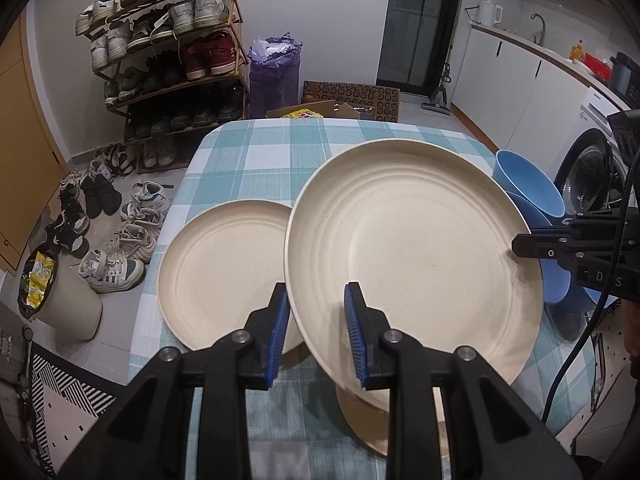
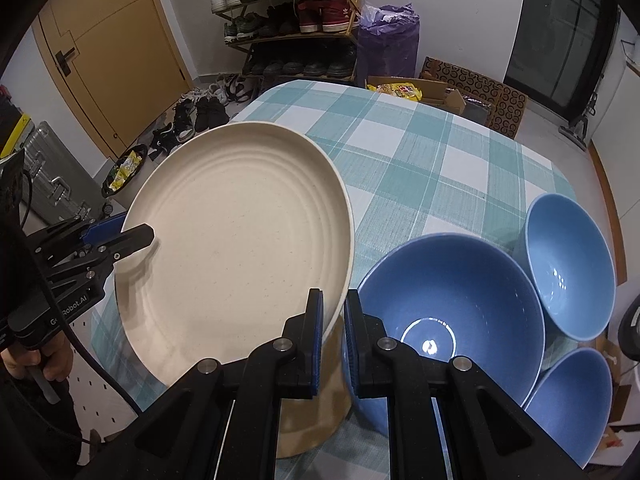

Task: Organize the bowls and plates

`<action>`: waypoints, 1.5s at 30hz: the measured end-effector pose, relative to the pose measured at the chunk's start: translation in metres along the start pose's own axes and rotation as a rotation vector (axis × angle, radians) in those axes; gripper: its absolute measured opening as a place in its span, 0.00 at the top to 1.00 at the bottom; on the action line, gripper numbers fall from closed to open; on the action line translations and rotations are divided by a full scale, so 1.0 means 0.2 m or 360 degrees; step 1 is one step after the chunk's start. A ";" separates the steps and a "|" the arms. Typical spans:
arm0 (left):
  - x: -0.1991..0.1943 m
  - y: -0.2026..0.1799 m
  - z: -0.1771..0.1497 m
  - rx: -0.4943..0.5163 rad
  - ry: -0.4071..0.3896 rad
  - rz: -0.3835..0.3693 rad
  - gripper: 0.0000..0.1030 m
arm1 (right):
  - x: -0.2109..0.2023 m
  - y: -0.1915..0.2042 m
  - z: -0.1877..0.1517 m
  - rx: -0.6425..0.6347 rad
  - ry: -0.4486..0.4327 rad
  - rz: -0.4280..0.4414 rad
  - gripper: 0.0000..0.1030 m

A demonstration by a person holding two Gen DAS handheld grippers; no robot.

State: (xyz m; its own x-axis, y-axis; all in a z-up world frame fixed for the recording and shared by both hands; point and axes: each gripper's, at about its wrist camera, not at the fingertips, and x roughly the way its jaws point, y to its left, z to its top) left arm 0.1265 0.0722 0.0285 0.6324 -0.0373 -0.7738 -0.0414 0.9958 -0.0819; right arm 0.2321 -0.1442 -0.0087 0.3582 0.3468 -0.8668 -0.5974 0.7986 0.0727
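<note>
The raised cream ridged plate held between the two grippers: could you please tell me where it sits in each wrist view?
Left wrist view: raised cream ridged plate fills centre-right, above the left gripper.
Right wrist view: it fills centre-left, beside the right gripper.
Shared landmark: the teal checked tablecloth.

Not much can be read here. On the left gripper [image 2: 150,236], as seen from the right wrist, white lettering ending in "Robot.AI" is printed along the black body, its first letters cut off. On the right gripper [image 1: 516,246], the letters "D" and "S" can be made out. Other print is too blurred.
</note>
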 end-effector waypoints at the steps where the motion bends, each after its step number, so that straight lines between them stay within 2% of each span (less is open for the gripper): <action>1: -0.01 0.00 -0.02 0.0000 -0.0001 0.0001 0.75 | -0.01 0.01 -0.02 0.0001 -0.0003 -0.0002 0.90; 27: -0.03 -0.05 -0.27 0.0027 0.0018 -0.0016 0.75 | 0.01 0.07 -0.30 0.0010 0.0030 0.0000 0.90; 45: 0.07 -0.06 -0.37 0.0027 0.0077 -0.0040 0.75 | 0.10 0.06 -0.40 0.0045 0.0109 -0.0009 0.89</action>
State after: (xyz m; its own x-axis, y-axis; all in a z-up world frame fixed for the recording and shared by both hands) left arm 0.0786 0.0531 -0.0268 0.5951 -0.0657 -0.8010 -0.0127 0.9958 -0.0911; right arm 0.1749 -0.1666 -0.0655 0.3110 0.3086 -0.8989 -0.5749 0.8142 0.0807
